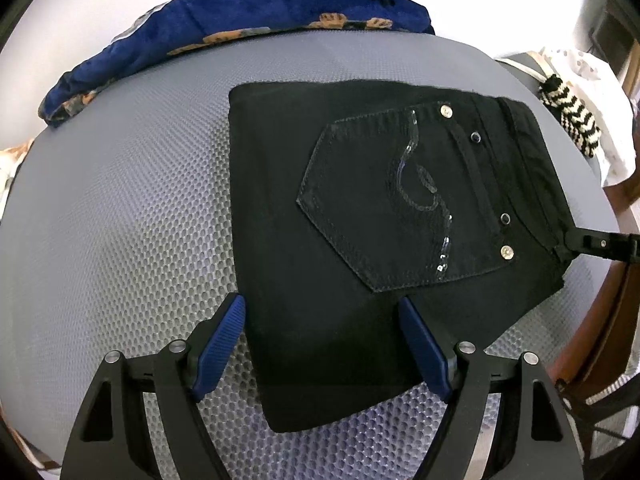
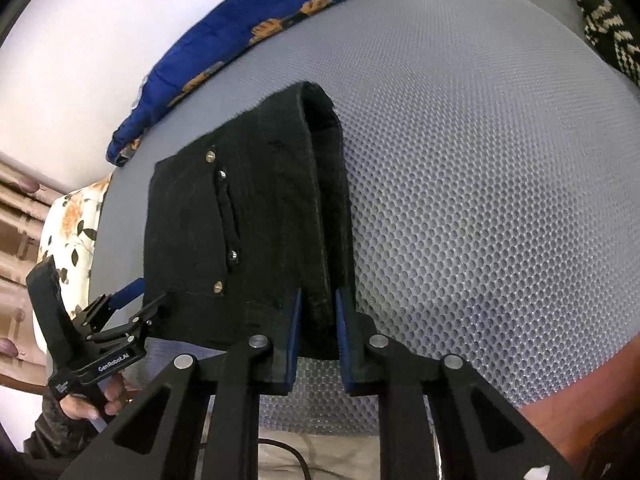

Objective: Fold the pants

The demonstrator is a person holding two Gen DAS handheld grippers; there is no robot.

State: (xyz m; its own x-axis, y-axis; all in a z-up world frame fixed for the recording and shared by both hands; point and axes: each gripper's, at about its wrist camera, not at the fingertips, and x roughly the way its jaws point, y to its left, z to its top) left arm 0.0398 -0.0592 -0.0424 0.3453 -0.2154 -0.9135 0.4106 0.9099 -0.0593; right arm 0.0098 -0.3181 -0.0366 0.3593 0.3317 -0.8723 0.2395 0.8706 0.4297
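Left claw [image 1: 320, 344]: spread wide, grasping nothing, poised over the near folded edge of the black pants [image 1: 360, 208].
Right claw [image 2: 317, 334]: clenched on the pants' waistband end, fabric pinched between its blue pads [image 2: 294, 344].
Black pants: compact folded rectangle, sequined back pocket [image 1: 400, 200] up, lying on the grey honeycomb-mesh surface [image 1: 120, 220].
Step, judged: final fold or straightening, nearly done. Next move calls for the right claw to let go, or draw the edge square.
Far: blue paw-print cushion [image 1: 224, 28]; black-and-white knit item [image 1: 572, 116].

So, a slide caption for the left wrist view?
Open left gripper over folded black pants on a grey mat.
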